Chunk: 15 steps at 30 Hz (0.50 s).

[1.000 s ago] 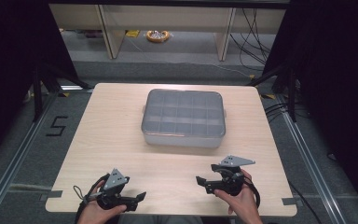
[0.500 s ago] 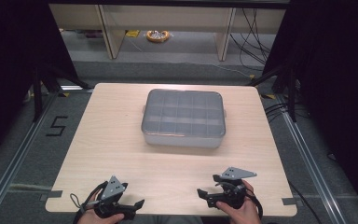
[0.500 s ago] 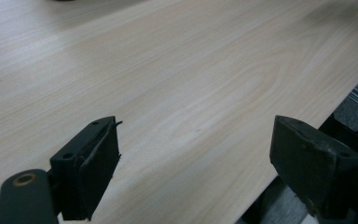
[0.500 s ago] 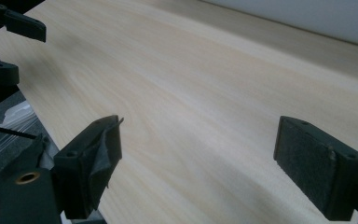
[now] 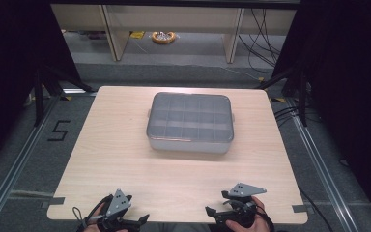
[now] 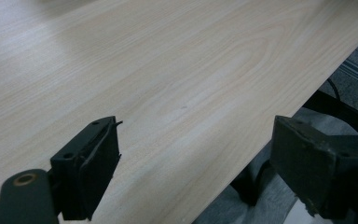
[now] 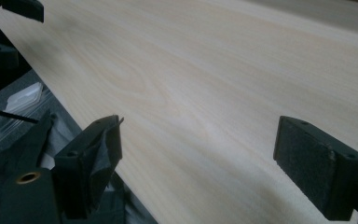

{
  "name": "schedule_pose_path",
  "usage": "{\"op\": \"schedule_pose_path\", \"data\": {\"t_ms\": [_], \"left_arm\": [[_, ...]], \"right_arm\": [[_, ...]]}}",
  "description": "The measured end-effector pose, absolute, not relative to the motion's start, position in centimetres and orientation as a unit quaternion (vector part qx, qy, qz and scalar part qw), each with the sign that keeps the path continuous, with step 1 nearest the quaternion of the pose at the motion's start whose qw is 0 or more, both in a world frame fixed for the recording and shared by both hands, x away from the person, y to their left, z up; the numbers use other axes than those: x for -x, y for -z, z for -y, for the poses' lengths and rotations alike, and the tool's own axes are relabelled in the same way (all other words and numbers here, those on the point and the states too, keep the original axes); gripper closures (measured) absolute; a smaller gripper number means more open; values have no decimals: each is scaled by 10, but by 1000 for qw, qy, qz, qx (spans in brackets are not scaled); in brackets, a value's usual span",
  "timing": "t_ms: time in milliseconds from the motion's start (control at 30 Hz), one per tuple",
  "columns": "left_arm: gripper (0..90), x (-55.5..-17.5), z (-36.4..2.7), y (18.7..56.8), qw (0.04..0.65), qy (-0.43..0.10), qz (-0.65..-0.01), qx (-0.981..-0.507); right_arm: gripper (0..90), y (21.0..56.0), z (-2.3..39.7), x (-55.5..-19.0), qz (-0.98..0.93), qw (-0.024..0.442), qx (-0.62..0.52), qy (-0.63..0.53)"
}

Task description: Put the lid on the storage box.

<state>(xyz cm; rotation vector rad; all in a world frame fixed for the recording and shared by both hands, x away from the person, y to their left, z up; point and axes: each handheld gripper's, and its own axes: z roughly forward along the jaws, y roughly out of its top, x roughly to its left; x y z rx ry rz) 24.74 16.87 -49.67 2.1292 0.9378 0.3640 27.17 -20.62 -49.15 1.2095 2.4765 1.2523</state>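
We see the grey compartment box lying with its lid shut at the middle of the tabletop, well apart from both grippers, which sit at the near edge. The left gripper is at the near left corner with its fingers spread wide and nothing between them; in the left gripper view they stand over the bare wood and the tabletop's edge. The right gripper is at the near right, held in a hand, and its fingers are likewise spread wide with only bare wood between them; its jaws have just been opening. Both grippers point inward along the near edge, toward each other, and the box lies farther up the tabletop, between them and the far edge. The tabletop is pale wood grain. It stands on a grey floor that bears a marked figure five at the left. Beyond the far edge there are pale cabinet legs, loose black cables and a small yellow thing on the floor.
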Motion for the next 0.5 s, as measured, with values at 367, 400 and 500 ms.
{"op": "schedule_pose_path", "data": {"t_ms": [367, 400, 500], "left_arm": [[154, -251, -169, 499, 374, -147, -374, -836], [154, -251, -170, 498, 370, -141, -369, -841], [154, -251, -169, 500, 376, -141, -371, -837]], "right_arm": [[164, 494, 205, -270, -828, 72, -397, -390], [164, 495, 205, -271, -827, 66, -399, -390], [164, 495, 206, -272, -826, 71, -401, -390]]}}
